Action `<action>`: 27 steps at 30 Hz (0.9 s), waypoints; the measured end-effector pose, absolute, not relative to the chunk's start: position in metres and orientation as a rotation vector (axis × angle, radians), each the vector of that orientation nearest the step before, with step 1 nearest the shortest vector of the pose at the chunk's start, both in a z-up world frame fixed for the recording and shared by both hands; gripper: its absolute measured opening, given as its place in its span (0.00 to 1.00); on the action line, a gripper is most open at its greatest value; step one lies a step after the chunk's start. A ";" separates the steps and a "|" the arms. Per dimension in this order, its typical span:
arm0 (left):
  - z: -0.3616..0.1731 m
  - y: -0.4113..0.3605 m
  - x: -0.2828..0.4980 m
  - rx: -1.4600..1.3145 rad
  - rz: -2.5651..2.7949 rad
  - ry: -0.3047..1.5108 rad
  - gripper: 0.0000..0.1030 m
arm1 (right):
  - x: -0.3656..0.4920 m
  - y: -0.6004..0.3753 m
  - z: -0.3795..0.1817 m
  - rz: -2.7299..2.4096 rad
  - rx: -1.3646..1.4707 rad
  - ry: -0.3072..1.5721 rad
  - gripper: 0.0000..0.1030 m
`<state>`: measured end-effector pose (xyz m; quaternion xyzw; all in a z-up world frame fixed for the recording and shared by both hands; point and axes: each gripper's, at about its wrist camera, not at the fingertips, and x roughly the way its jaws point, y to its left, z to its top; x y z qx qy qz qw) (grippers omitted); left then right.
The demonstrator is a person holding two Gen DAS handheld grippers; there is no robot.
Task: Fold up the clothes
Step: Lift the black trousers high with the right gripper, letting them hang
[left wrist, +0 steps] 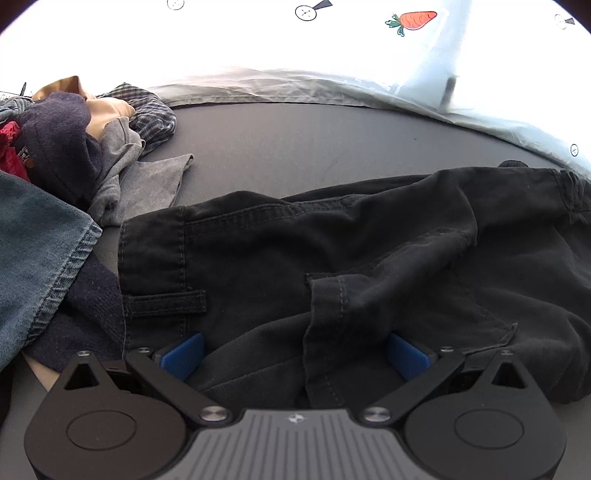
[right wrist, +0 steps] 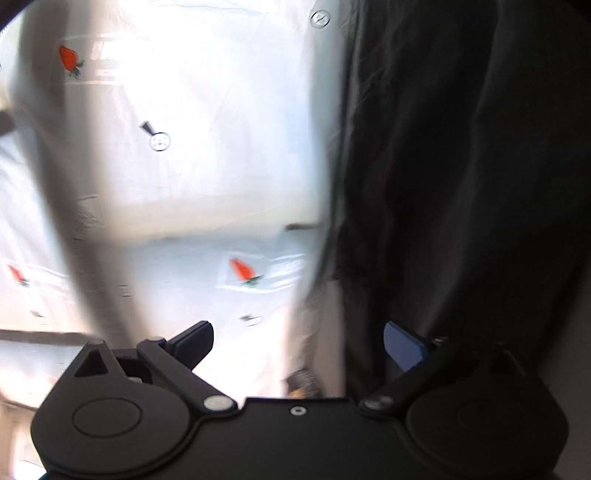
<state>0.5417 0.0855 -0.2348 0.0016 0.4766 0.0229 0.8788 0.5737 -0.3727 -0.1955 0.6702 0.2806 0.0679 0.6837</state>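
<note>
On the grey tabletop (left wrist: 295, 147): black trousers (left wrist: 332, 251), rumpled, stitched seams, beside a heap of mixed clothes (left wrist: 74, 147).
Left tongs (left wrist: 295, 354) spread wide over the twill; right tongs (right wrist: 299, 347) apart, view blurred, dark cloth alongside.

In front of the blue pads (left wrist: 184, 354) lie black trousers (left wrist: 351, 258) on a dark grey surface (left wrist: 295, 147), with blue denim (left wrist: 33, 240), a checked shirt (left wrist: 151, 110) to their left and a white carrot-printed sheet (left wrist: 413, 18) beyond.
</note>
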 end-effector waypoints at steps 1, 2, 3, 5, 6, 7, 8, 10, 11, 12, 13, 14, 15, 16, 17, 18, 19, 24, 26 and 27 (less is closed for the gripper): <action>-0.235 0.086 0.542 0.004 0.049 0.993 1.00 | 0.568 -0.372 -0.199 0.106 1.471 0.660 0.97; -0.236 0.086 0.542 0.004 0.051 0.990 1.00 | 0.555 -0.369 -0.207 0.071 1.481 0.677 0.97; -0.236 0.085 0.541 0.005 0.054 0.987 1.00 | 0.542 -0.365 -0.216 0.035 1.490 0.695 0.97; -0.237 0.083 0.540 0.008 0.062 0.980 1.00 | 0.527 -0.371 -0.235 -0.031 1.533 0.714 0.98; -0.237 0.083 0.540 0.009 0.066 0.978 1.00 | 0.525 -0.379 -0.242 -0.054 1.565 0.715 0.98; -0.237 0.082 0.540 0.009 0.067 0.978 1.00 | 0.524 -0.386 -0.249 -0.076 1.590 0.716 0.98; -0.237 0.082 0.541 0.009 0.068 0.979 1.00 | 0.517 -0.383 -0.253 -0.092 1.594 0.726 0.98; -0.237 0.083 0.542 0.006 0.067 0.984 1.00 | 0.507 -0.375 -0.259 -0.106 1.587 0.748 0.98; -0.237 0.083 0.542 0.005 0.067 0.986 1.00 | 0.510 -0.373 -0.259 -0.101 1.575 0.759 0.98; -0.237 0.083 0.543 0.004 0.067 0.986 1.00 | 0.515 -0.371 -0.260 -0.092 1.567 0.771 0.98; -0.237 0.083 0.543 0.004 0.068 0.986 1.00 | 0.522 -0.368 -0.261 -0.080 1.561 0.782 0.98; -0.237 0.083 0.542 0.004 0.068 0.985 1.00 | 0.528 -0.365 -0.261 -0.068 1.556 0.794 0.98; -0.237 0.083 0.542 0.005 0.067 0.984 1.00 | 0.534 -0.363 -0.259 -0.066 1.549 0.803 0.98; -0.237 0.083 0.542 0.004 0.066 0.983 1.00 | 0.540 -0.361 -0.253 -0.054 1.532 0.800 0.99; -0.237 0.083 0.542 0.004 0.066 0.983 1.00 | 0.545 -0.360 -0.248 -0.041 1.515 0.797 0.99; -0.237 0.083 0.542 0.003 0.066 0.982 1.00 | 0.550 -0.360 -0.241 -0.018 1.501 0.784 0.99; -0.237 0.083 0.542 0.003 0.066 0.982 1.00 | 0.554 -0.360 -0.234 0.004 1.486 0.772 0.99; -0.237 0.083 0.544 0.002 0.072 0.989 1.00 | 0.571 -0.357 -0.204 0.086 1.376 0.789 0.99; -0.237 0.083 0.544 0.002 0.071 0.991 1.00 | 0.574 -0.354 -0.197 0.103 1.325 0.809 0.99; -0.237 0.083 0.544 0.002 0.071 0.991 1.00 | 0.574 -0.354 -0.195 0.116 1.320 0.811 0.99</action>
